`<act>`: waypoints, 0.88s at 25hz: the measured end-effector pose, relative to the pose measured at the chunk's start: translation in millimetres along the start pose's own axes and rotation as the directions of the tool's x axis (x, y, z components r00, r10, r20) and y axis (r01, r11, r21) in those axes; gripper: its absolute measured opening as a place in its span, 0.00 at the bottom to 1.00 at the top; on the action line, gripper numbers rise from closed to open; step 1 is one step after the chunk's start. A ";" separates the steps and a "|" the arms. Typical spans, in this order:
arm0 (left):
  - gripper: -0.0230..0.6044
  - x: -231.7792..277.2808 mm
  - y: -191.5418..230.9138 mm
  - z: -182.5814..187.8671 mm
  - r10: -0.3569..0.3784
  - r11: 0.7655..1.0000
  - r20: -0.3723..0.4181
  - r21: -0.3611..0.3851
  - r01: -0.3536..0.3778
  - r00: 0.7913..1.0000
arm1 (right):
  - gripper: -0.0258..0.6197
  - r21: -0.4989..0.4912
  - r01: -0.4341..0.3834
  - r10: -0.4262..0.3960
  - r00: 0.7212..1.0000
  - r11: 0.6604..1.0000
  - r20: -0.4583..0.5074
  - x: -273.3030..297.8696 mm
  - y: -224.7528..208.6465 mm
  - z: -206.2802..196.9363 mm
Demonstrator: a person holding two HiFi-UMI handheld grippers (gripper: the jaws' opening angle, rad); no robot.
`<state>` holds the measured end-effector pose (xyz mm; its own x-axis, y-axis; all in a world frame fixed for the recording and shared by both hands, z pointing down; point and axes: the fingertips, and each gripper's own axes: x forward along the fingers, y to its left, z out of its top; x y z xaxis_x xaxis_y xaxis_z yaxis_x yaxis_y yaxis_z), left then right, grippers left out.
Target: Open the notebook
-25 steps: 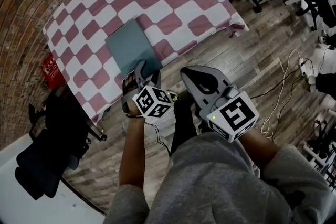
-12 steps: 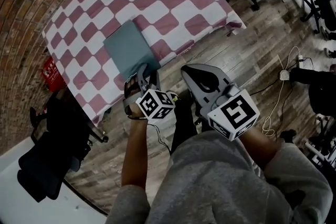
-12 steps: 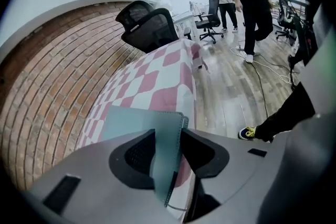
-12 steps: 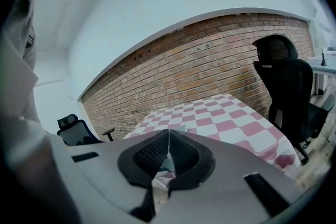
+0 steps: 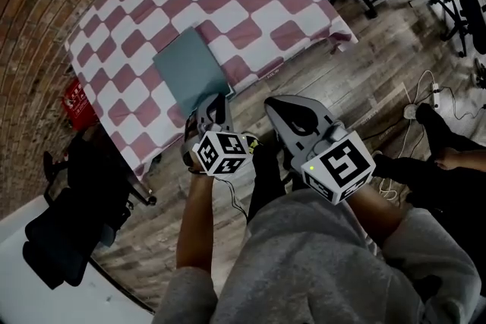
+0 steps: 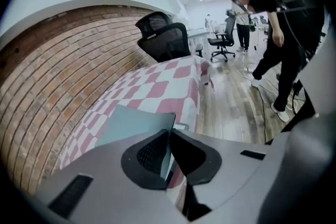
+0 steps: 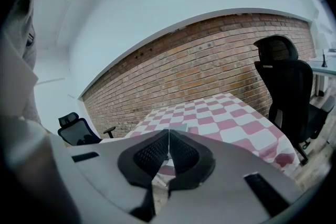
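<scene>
the left gripper has just closed its jaws on the near corner of the notebook; the right gripper is shut, empty. the notebook lies at the surface edge: a weak pinch could slip, or drag it off.

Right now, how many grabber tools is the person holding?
2. The left gripper has just closed its jaws on the notebook's near corner; the right gripper, beside it, is shut and empty. Neither is hidden.
</scene>
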<state>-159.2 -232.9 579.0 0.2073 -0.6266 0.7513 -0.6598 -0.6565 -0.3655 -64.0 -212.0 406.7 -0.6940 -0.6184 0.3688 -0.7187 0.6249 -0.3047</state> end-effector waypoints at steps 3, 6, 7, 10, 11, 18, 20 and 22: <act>0.09 -11.2 9.4 6.5 0.041 0.995 0.056 -0.095 -0.035 0.998 | 0.08 -0.003 -0.001 0.001 1.000 1.000 0.006 -1.7 1.8 1.9; 0.08 -26.1 22.1 10.9 0.097 0.968 0.116 -0.241 -0.067 0.989 | 0.08 -0.009 -0.008 0.008 1.000 1.000 0.015 -3.0 4.2 5.3; 0.08 -31.7 27.6 13.0 0.121 0.956 0.135 -0.282 -0.079 0.983 | 0.08 -0.009 -0.009 0.009 1.000 1.000 0.019 -3.1 4.3 6.4; 0.08 -52.1 46.1 18.8 0.211 0.914 0.185 -0.386 -0.126 0.960 | 0.08 -0.013 -0.015 0.015 1.000 1.000 0.022 -2.9 5.4 8.5; 0.08 -60.1 53.4 20.0 0.242 0.895 0.195 -0.423 -0.141 0.950 | 0.08 -0.016 -0.020 0.020 1.000 1.000 0.024 -2.6 6.6 9.0; 0.08 -109.2 98.2 -5.0 0.439 0.687 0.189 -0.700 -0.193 0.878 | 0.08 -0.046 -0.058 0.060 0.997 0.997 0.041 -2.3 17.7 16.2; 0.08 -121.0 109.0 -20.5 0.491 0.617 0.156 -0.757 -0.215 0.857 | 0.08 -0.054 -0.065 0.067 0.997 0.996 0.043 -2.3 20.2 17.6; 0.08 -130.9 119.1 -41.2 0.533 0.522 0.111 -0.823 -0.223 0.839 | 0.08 -0.064 -0.072 0.075 0.996 0.995 0.044 -1.9 22.6 19.5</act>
<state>-294.7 -211.8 459.7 -0.0977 -0.9221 0.3745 -0.9853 0.1426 0.0941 -79.7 -205.9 381.9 -0.7468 -0.5904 0.3061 -0.6630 0.6970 -0.2731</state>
